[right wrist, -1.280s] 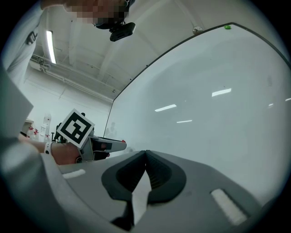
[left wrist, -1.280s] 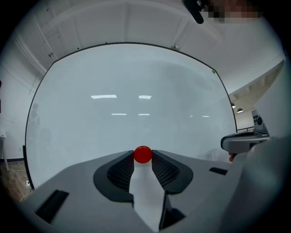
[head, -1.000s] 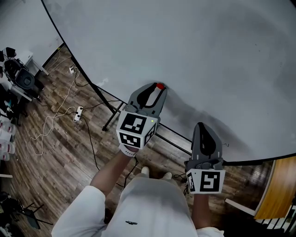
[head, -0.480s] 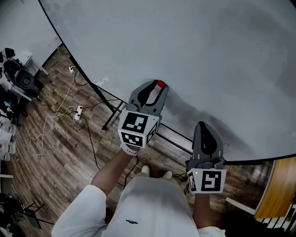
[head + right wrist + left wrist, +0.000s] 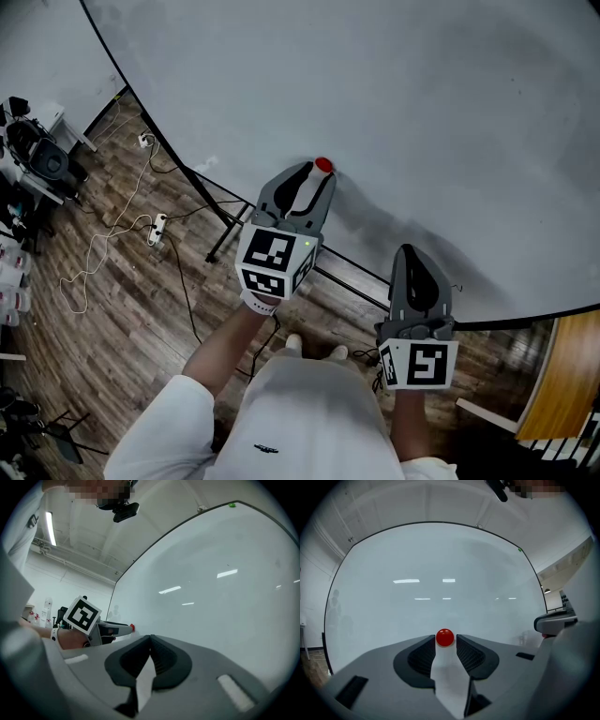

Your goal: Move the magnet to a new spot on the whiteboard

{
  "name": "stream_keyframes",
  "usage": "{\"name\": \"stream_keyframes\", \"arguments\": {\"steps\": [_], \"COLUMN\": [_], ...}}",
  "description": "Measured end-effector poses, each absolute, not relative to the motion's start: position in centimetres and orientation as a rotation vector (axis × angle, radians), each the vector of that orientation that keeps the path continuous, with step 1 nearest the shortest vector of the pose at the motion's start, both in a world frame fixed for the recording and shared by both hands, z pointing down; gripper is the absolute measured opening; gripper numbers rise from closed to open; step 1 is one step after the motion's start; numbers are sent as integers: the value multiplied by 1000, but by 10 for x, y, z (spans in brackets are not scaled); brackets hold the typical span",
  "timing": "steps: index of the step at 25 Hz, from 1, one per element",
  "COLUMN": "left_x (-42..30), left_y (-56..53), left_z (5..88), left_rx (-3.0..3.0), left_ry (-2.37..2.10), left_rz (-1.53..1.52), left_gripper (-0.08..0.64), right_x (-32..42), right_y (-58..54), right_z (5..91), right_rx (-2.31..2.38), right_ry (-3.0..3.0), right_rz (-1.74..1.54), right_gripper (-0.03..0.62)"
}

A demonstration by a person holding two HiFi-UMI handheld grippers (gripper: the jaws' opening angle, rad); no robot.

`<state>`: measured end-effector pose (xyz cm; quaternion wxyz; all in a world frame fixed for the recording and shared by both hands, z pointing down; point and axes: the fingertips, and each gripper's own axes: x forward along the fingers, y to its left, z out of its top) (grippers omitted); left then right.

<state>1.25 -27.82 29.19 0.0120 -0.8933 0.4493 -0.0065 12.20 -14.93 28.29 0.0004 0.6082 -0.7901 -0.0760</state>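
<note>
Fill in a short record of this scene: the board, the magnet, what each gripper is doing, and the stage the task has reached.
Whiteboard: large, nothing written on it
Magnet: small, round, red, stuck on the whiteboard
Left gripper: shut on the magnet, one jaw tip on each side of it
Right gripper: jaws together, nothing between them, held beside the left gripper and facing the whiteboard
Stage: magnet gripped where it sits on the whiteboard

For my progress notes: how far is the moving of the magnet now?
Done: the left gripper is at the red magnet, jaws either side of it. In hand: the grasp; I cannot tell if it presses. Left: placing it elsewhere on the whiteboard.
</note>
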Motion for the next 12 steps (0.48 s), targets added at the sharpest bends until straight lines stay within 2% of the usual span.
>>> {"name": "stream_keyframes", "arguments": {"steps": [12], "left_x": [-12], "left_y": [-243], "left_z": [288], "left_rx": [-2763], "left_ry": [1443], "left_rz": [7], "left_gripper": [107], "right_x": [118], "right_y": [-136], "right_z": [280], "right_rx": [1907], "right_ry": [-2507], "right_rz": [-242], "right_gripper": [11]}}
